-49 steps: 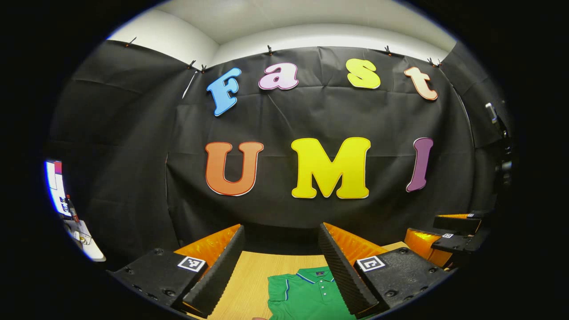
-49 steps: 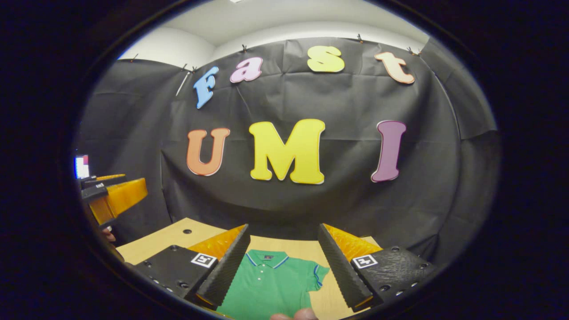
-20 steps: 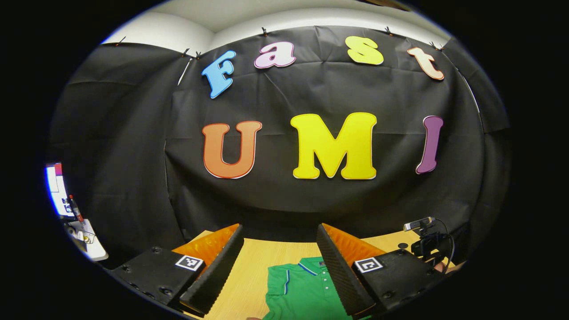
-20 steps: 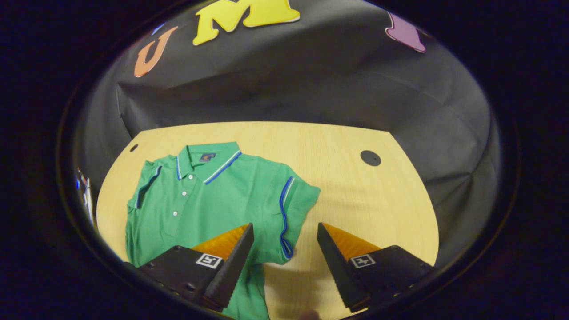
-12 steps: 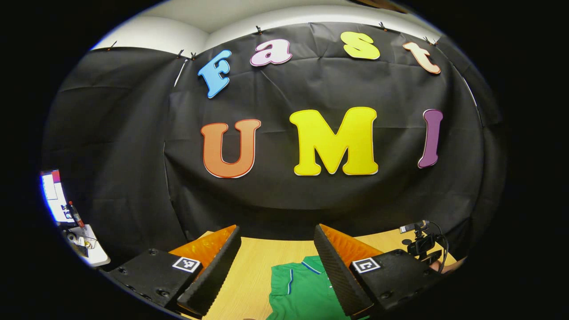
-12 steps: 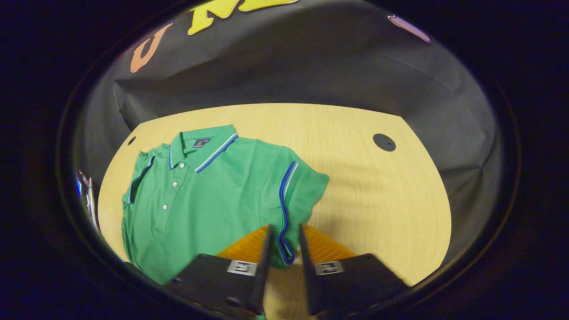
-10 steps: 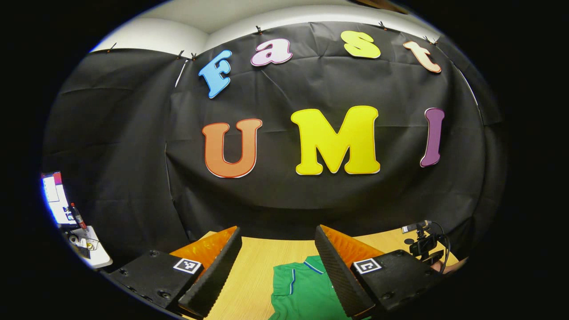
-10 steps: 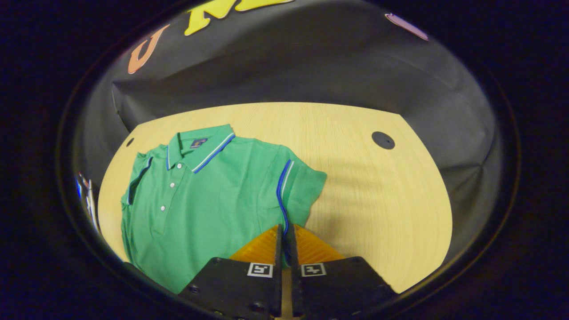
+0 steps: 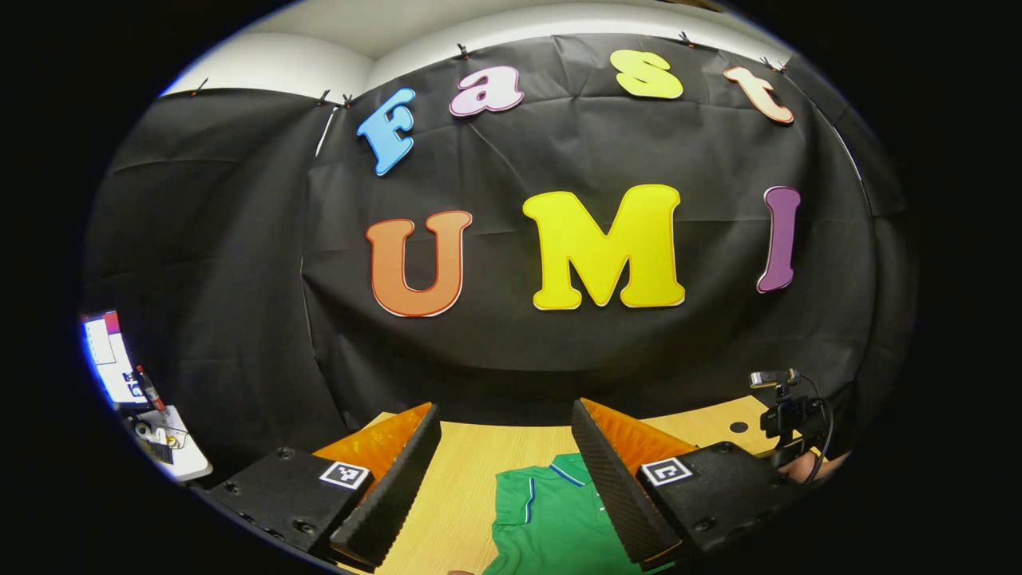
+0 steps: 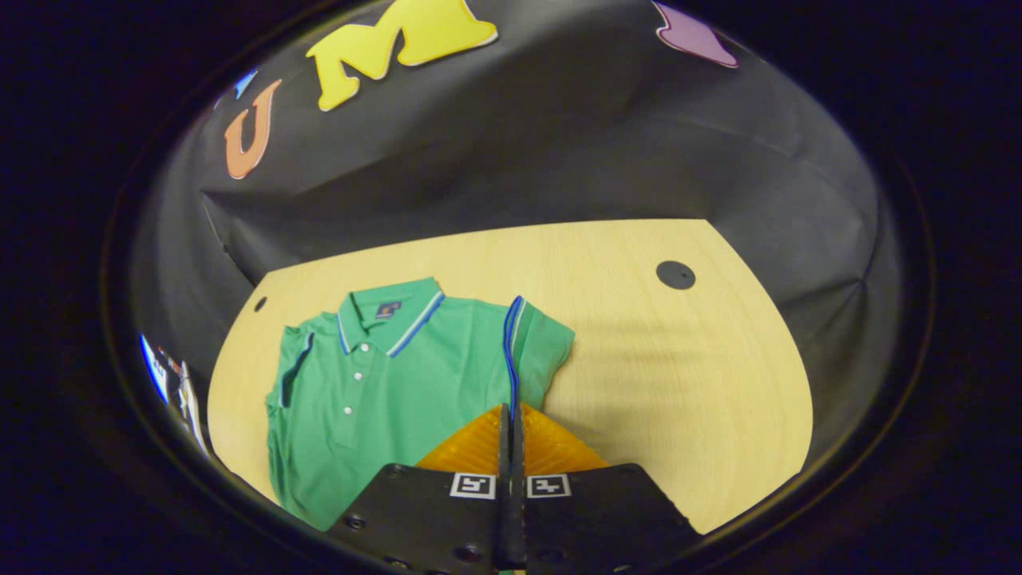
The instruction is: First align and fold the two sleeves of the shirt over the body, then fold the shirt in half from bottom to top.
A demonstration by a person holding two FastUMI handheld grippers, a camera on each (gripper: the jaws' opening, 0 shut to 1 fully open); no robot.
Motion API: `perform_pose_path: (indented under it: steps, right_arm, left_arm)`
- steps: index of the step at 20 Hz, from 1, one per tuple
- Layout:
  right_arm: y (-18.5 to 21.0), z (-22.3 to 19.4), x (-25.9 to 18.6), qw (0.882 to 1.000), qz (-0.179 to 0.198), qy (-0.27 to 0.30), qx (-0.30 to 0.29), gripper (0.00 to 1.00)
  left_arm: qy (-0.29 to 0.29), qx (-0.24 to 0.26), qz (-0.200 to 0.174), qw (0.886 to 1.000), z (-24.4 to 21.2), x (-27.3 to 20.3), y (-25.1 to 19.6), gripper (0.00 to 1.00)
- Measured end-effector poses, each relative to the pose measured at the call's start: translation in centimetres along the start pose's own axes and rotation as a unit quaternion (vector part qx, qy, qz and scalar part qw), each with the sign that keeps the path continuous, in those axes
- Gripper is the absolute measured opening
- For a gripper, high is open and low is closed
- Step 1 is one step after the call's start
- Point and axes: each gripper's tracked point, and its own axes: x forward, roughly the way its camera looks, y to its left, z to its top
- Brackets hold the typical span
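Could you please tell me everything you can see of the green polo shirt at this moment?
The green polo shirt lies front up and mostly flat on the light wooden table, collar toward the booth wall. Its collar has blue and white edging, the placket carries small white buttons, and a small patch sits inside the neck. Blue and white piping runs along each sleeve. The right gripper is closed on the edge of the sleeve nearer it, which looks slightly raised. In the left gripper view, the shirt shows between the open left gripper fingers, untouched.

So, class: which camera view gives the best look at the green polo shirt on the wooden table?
The right gripper view: the green polo shirt lies nearly whole on the wooden table, collar, buttons and both sleeves visible. The left gripper view catches just its collar end between the open left claw.
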Motion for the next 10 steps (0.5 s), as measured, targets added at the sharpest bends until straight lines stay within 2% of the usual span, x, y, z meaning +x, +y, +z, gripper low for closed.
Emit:
perform_pose_path:
  steps: [4, 7, 8, 9, 10]
  right_arm:
    - [4.6, 2.2, -0.9, 0.999, 0.024, -0.019, -0.018, 0.00]
    - [9.0, 2.5, 0.1, 0.998, 0.040, -0.017, -0.042, 0.00]
    - [10.2, 2.2, 0.7, 0.998, 0.043, -0.012, -0.045, 0.00]
    - [11.5, 1.9, 1.2, 0.998, 0.046, -0.007, -0.050, 0.00]
    - [12.7, 1.9, 1.5, 0.997, 0.050, -0.008, -0.053, 0.00]
  left_arm:
    - [-0.002, -0.012, 0.012, 1.000, 0.0, -1.1, 1.2, 1.00]
    - [0.002, -0.019, 0.032, 0.999, -0.2, -2.2, 2.9, 1.00]
    - [0.005, -0.017, 0.039, 0.999, -0.3, -2.5, 3.6, 0.96]
    - [0.013, -0.012, 0.047, 0.999, -0.6, -3.0, 4.3, 1.00]
    - [0.018, -0.009, 0.055, 0.998, -0.6, -3.4, 5.0, 1.00]
